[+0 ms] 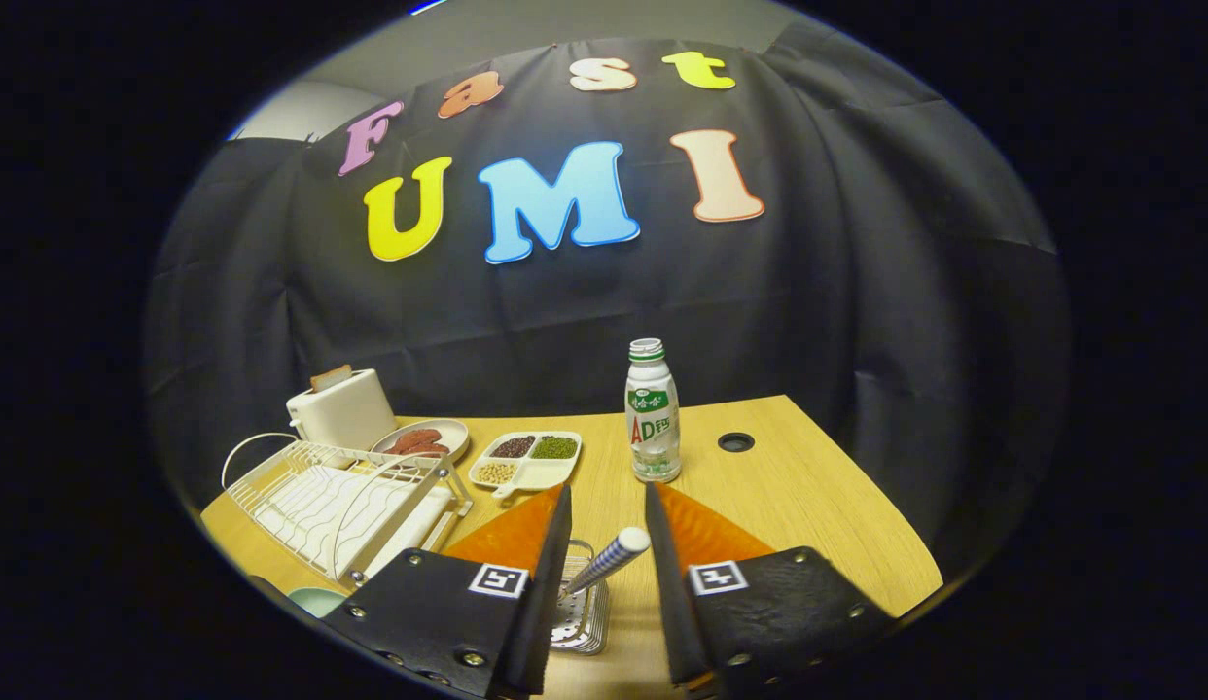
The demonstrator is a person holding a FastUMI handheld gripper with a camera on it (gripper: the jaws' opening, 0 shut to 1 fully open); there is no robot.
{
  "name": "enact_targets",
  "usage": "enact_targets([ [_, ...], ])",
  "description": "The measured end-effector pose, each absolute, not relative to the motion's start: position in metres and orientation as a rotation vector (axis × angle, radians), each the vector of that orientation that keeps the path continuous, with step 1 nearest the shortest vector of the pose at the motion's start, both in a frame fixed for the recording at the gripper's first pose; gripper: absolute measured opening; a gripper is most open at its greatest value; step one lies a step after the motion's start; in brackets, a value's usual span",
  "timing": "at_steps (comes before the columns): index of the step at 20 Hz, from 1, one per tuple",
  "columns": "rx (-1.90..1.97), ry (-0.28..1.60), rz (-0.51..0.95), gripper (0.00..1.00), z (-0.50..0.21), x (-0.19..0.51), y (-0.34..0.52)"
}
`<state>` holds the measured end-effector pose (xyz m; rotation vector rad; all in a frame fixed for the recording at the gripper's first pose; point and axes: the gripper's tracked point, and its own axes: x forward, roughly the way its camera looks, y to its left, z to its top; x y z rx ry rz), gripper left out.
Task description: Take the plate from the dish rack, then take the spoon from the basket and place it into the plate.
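Observation:
The spoon [609, 561] stands tilted in a small metal basket [580, 622], its striped handle rising between my two fingers and leaning toward the right one. My gripper [608, 489] is open above the basket, and neither finger presses on the handle. The white wire dish rack [341, 496] sits to the left of the fingers. A pale green plate [317, 600] peeks out just in front of the rack, beside the left finger and mostly hidden.
A white toaster [341, 408] stands behind the rack. Beside it are a dish of red food [424, 439] and a divided tray of beans [526, 459]. A drink bottle [653, 413] stands ahead of the fingers, with a cable hole [735, 441] to its right in the wooden table [808, 506].

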<state>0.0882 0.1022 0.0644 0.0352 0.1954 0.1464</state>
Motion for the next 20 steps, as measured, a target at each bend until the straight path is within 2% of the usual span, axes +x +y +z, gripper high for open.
enact_targets([
  [2, 0.056, 0.183, 0.136, 0.16, 0.075, 0.085, 0.101],
  [4, 0.056, 0.193, 0.130, 0.15, 0.078, 0.080, 0.102],
  [5, 0.066, 0.178, 0.131, 0.05, 0.089, 0.079, 0.104],
  [13, 0.033, 0.124, 0.162, 0.05, 0.148, 0.057, 0.126],
  [20, -0.021, 0.122, 0.123, 0.05, 0.191, 0.030, 0.126],
])
